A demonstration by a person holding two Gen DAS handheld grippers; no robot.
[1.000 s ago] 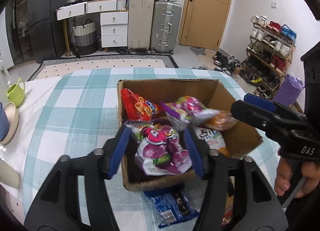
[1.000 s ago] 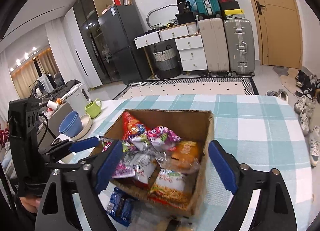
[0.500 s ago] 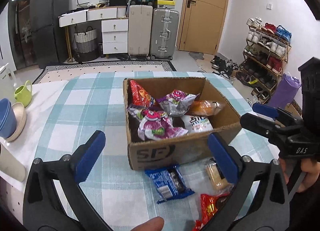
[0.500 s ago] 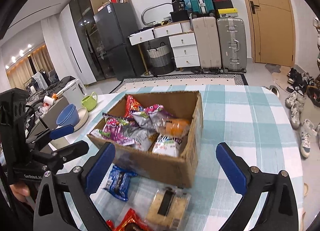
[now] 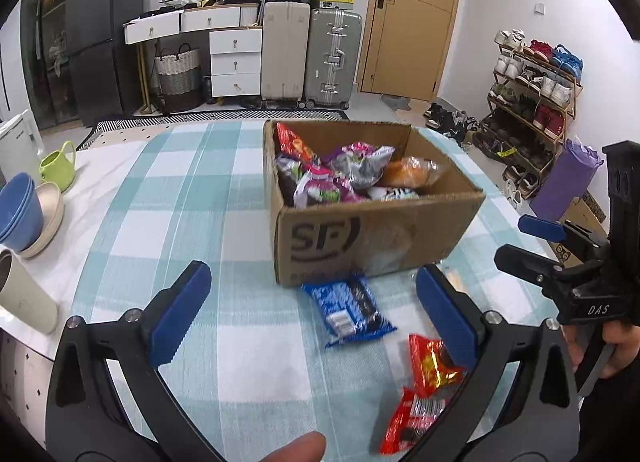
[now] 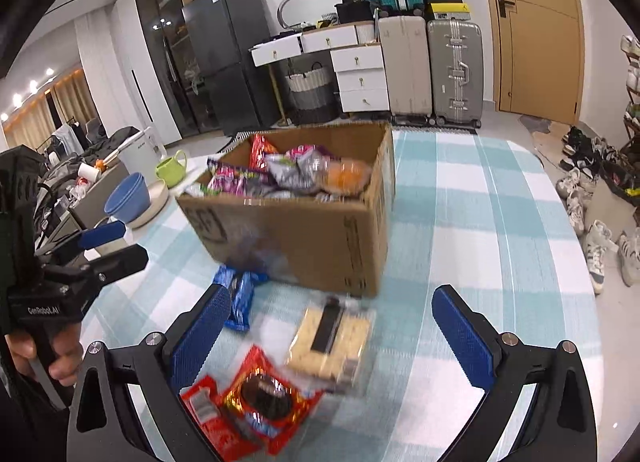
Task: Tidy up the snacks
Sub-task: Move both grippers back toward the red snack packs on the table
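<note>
We find the left gripper (image 5: pixel 312 312) and right gripper (image 6: pixel 330 326) both spread wide, holding nothing; ahead of each stands the cardboard box (image 5: pixel 372 238), packets (image 6: pixel 256 410) lying below.

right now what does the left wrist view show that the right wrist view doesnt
Only the left wrist view shows the purple mat and the box's whole SF logo. Only the right wrist view shows the cracker pack in full, and the curtains. Both show the box, the blue pack, the red packs, the bowls, and both grippers, left and right, open and empty.
</note>
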